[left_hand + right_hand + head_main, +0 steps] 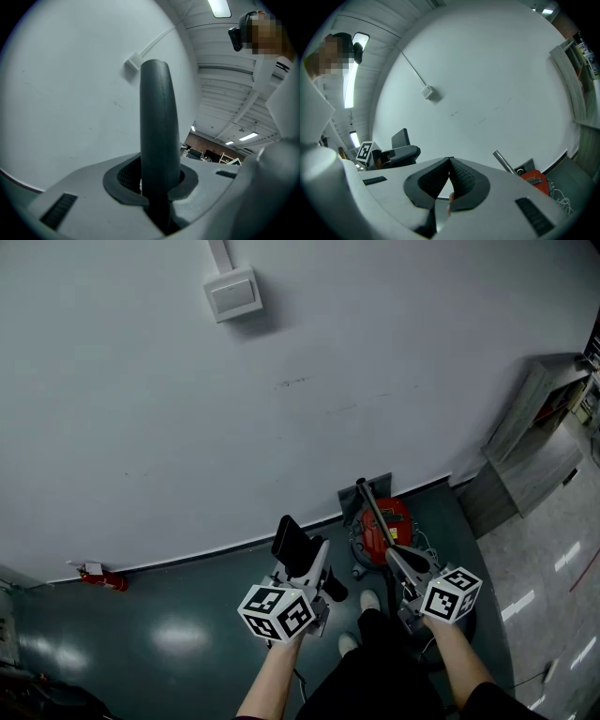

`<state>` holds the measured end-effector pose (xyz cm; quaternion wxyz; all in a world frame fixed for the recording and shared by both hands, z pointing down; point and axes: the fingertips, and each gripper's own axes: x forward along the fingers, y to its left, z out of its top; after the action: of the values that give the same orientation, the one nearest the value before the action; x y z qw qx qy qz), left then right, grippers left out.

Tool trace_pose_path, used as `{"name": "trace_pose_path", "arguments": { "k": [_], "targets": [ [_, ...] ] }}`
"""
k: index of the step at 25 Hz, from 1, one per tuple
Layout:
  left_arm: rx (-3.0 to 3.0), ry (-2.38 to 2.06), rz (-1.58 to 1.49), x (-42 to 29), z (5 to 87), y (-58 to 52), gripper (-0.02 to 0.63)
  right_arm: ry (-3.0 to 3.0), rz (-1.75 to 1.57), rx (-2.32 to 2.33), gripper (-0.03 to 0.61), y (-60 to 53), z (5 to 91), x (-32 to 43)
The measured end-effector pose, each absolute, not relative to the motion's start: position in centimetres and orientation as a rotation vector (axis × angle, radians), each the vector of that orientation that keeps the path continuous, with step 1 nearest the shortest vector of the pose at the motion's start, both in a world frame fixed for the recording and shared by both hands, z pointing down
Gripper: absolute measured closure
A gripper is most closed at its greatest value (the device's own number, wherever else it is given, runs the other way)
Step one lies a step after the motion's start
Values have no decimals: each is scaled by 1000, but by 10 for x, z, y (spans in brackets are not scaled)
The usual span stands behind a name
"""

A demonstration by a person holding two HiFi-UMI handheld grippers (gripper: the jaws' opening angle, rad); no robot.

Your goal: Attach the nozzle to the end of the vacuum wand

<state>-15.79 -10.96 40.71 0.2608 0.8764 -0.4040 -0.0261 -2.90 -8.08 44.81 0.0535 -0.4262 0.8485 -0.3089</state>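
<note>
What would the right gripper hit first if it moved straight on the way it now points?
Most likely the white wall: the shut right gripper aims at bare wall, while the vacuum wand sits lower right in the right gripper view, off that line. Depth is hard to judge.

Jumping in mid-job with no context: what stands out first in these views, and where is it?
First, the black nozzle, clamped upright in the left gripper and filling the middle of the left gripper view. Next, the red vacuum on the floor against the white wall. Its metal wand slants up just ahead of the right gripper, whose jaws are shut on nothing.
</note>
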Motion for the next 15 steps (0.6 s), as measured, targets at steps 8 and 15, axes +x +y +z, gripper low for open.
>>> {"name": "trace_pose_path", "arguments": {
  "k": [8, 15],
  "targets": [
    [2345, -1115, -64, -149, 416, -155, 552, 2592, -969, -1276, 561, -127, 459, -22],
    [2318, -1129, -52, -136, 426, -196, 552, 2600, -1006, -1263, 561, -170, 469, -7]
  ]
}}
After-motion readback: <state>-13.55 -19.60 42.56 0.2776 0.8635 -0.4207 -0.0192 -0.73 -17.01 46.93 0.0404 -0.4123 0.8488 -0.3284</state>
